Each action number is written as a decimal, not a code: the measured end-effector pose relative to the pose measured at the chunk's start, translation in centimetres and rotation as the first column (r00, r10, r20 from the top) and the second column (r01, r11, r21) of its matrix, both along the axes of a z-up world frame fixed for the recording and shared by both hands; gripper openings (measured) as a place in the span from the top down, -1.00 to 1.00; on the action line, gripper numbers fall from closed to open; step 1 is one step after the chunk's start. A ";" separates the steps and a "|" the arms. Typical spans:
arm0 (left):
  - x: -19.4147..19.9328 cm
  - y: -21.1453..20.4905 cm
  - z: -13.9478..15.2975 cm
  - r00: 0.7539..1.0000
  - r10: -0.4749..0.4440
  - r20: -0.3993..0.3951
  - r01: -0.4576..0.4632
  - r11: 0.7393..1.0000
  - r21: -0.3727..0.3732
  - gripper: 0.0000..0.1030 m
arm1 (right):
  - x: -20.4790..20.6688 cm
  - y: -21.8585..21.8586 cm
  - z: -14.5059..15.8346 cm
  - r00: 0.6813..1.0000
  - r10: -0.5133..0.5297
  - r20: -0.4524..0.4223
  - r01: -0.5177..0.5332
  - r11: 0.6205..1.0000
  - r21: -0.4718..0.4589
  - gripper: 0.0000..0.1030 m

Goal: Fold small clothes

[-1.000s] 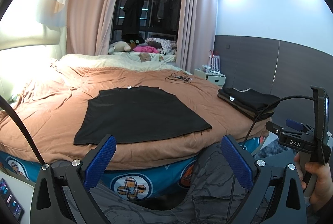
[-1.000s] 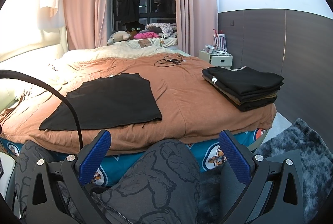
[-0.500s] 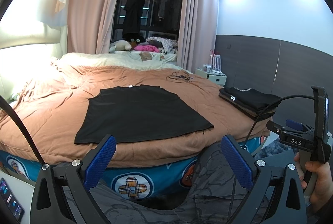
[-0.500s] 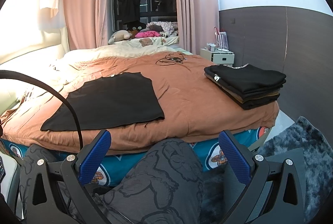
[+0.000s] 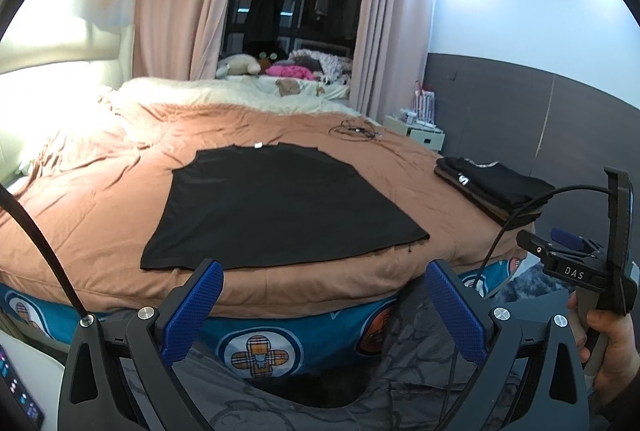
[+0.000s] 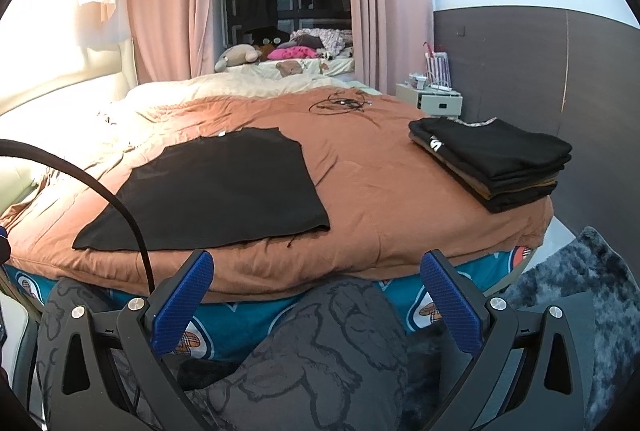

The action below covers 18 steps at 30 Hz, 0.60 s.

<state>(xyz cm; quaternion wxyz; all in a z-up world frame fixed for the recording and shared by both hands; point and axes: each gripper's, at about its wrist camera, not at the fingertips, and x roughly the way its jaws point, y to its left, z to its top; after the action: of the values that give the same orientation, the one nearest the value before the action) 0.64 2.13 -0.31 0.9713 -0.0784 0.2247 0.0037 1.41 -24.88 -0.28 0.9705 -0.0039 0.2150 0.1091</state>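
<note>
Little has moved: both views drifted slightly. Left gripper [image 5: 324, 295] and right gripper [image 6: 316, 287] gape wide, empty. Risk: thin black shirt [image 5: 272, 207], frame centre, bunches or slides on the loose duvet [image 6: 384, 191] if pinched unevenly.

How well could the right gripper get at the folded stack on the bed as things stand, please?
Probably well: the right gripper is open and empty, and only bare brown bedspread lies between it and the folded stack, which sits near the bed's edge.
</note>
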 end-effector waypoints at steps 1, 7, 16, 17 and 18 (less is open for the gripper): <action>0.4 0.3 -0.2 1.000 0.005 -0.010 -0.005 1.000 -0.006 -0.97 | 0.4 0.1 -0.1 1.000 0.001 -0.006 -0.001 1.000 -0.003 -1.00; 2.9 2.5 -1.3 0.997 0.039 -0.072 -0.042 0.998 -0.045 -0.97 | 3.5 1.4 -0.4 0.998 0.013 -0.063 -0.014 1.000 -0.012 -1.00; 6.2 5.5 -3.3 0.984 0.081 -0.160 -0.092 0.994 -0.062 -0.97 | 7.3 3.0 -0.6 0.992 0.047 -0.120 -0.050 0.999 -0.022 -1.00; 6.6 5.8 -3.6 0.981 0.087 -0.171 -0.099 0.993 -0.062 -0.97 | 7.6 3.1 -0.8 0.991 0.048 -0.127 -0.051 0.998 -0.022 -1.00; 6.9 6.2 -3.9 0.979 0.092 -0.182 -0.106 0.992 -0.064 -0.97 | 8.4 3.2 -1.0 0.988 0.049 -0.144 -0.053 0.998 -0.021 -1.00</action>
<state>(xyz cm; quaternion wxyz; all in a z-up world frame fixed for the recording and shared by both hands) 7.58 8.30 -4.20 0.9422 -0.1243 0.3068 0.0508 9.76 -21.68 -1.30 0.9494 -0.0133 0.2852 0.1312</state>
